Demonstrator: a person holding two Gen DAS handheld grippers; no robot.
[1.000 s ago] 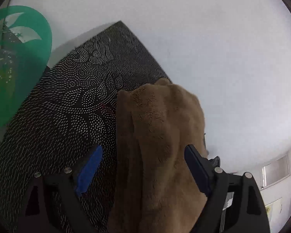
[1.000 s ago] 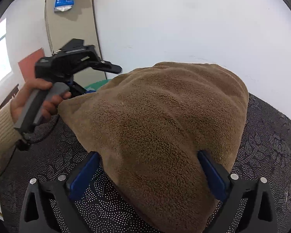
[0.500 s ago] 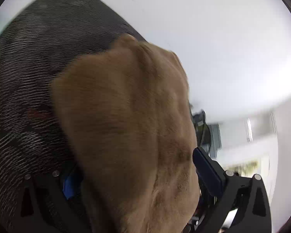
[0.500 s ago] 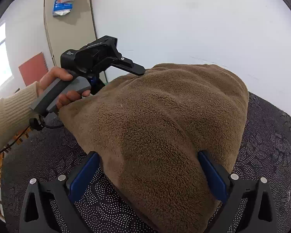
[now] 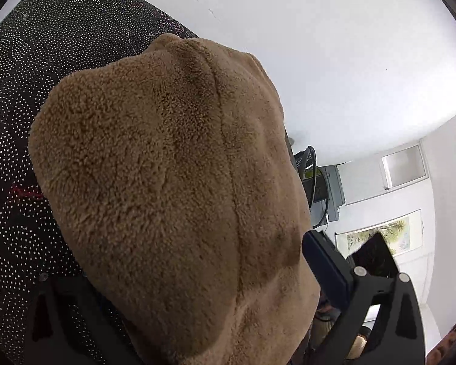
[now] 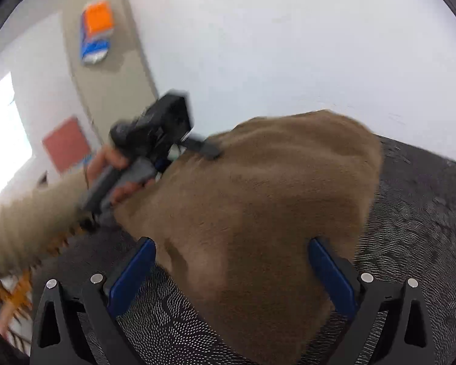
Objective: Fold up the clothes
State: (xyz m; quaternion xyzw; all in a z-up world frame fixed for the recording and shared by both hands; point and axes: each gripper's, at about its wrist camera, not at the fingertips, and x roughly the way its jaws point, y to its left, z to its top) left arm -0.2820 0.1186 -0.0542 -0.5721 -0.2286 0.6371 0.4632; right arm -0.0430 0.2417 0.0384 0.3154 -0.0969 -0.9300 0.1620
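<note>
The fluffy brown fleece garment (image 5: 173, 188) lies bunched in a soft heap on the black tabletop with the white dotted pattern (image 5: 30, 60), near the tabletop's edge by the white wall. We see the garment rising between the blue-padded fingers of both tools. The left tool (image 5: 203, 286) stands spread as wide as it goes; the fleece fills the gap and drapes over its left finger, while its right blue pad (image 5: 325, 267) sits just beside the cloth's flank, with no pinch visible. The right tool (image 6: 231, 276) is likewise spread, the garment mounded between its pads without either clearly pressing in.

Only the right wrist view, blurred, shows the person's hand (image 6: 115, 173) in a beige knitted sleeve (image 6: 24, 228) gripping the left tool's handle at the garment's far side. Only the left wrist view shows the dark equipment with cables (image 5: 319, 182) beyond the garment.
</note>
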